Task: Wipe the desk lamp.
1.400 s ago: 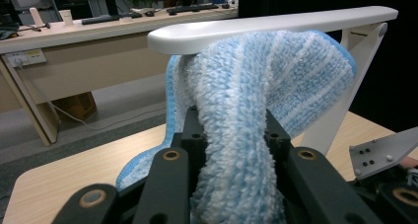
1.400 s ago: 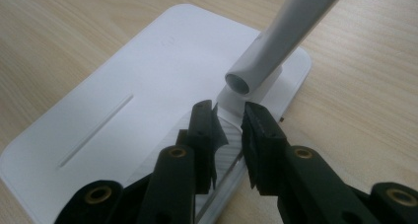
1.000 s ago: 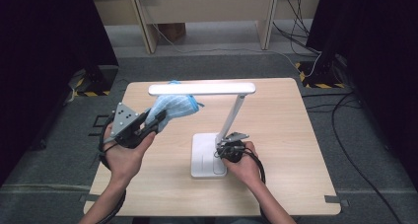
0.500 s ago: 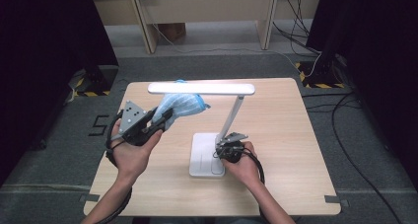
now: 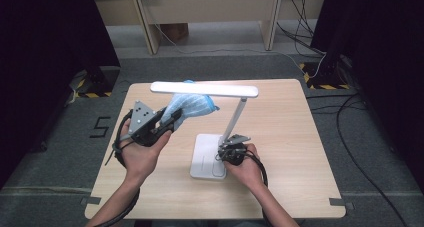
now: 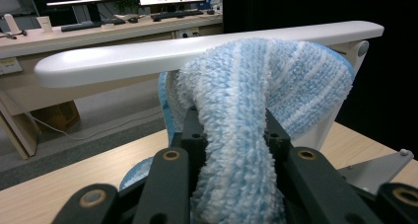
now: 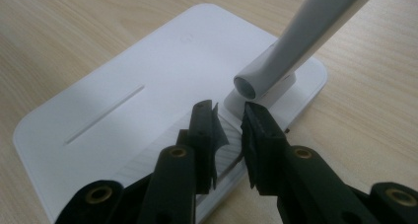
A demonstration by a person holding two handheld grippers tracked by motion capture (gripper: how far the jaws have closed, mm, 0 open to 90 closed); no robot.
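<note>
My left hand-held gripper [image 5: 172, 118] is clamped on the blue cloth [image 6: 256, 110], which touches the lamp head [image 5: 204, 89] lying crosswise just ahead. My right hand-held gripper [image 7: 229, 116], jaws slightly apart, rests on the lamp base [image 7: 148, 86].

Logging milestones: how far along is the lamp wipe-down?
Done: cloth is clamped in the left gripper and lifted against the lamp head. In hand: wiping the head near its middle, while the right gripper presses down on the lamp base. Left: cannot tell how much of the head, arm and base is already wiped.
</note>
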